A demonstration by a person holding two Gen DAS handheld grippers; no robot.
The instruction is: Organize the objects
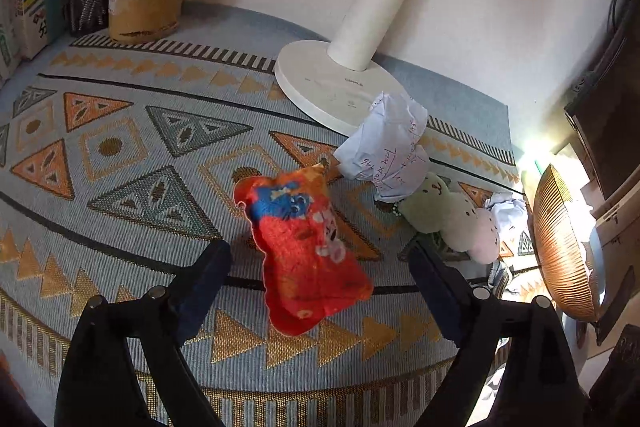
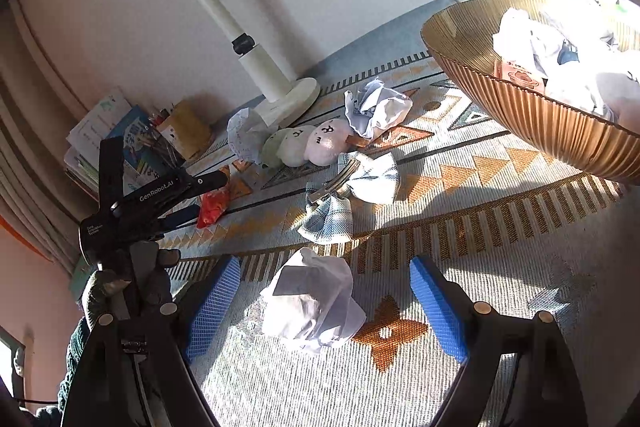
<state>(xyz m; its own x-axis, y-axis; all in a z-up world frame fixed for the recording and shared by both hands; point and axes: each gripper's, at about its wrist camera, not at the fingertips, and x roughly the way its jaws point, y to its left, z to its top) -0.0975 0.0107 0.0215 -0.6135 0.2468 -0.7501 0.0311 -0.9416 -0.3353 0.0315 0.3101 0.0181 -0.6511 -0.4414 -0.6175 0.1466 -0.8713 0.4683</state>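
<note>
While my left gripper point(image 1: 320, 259) gapes around the red pouch point(image 1: 306, 251), untouched, my right gripper point(image 2: 324, 291) straddles, unclenched, a crumpled paper point(image 2: 312, 303); bowl point(image 2: 520, 107) at two o'clock.

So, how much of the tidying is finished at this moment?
Done: some crumpled papers lie in the ribbed bowl. In hand: nothing; the left gripper is open around the red pouch, the right gripper around a paper ball. Left: both, plush toys, other papers.
</note>
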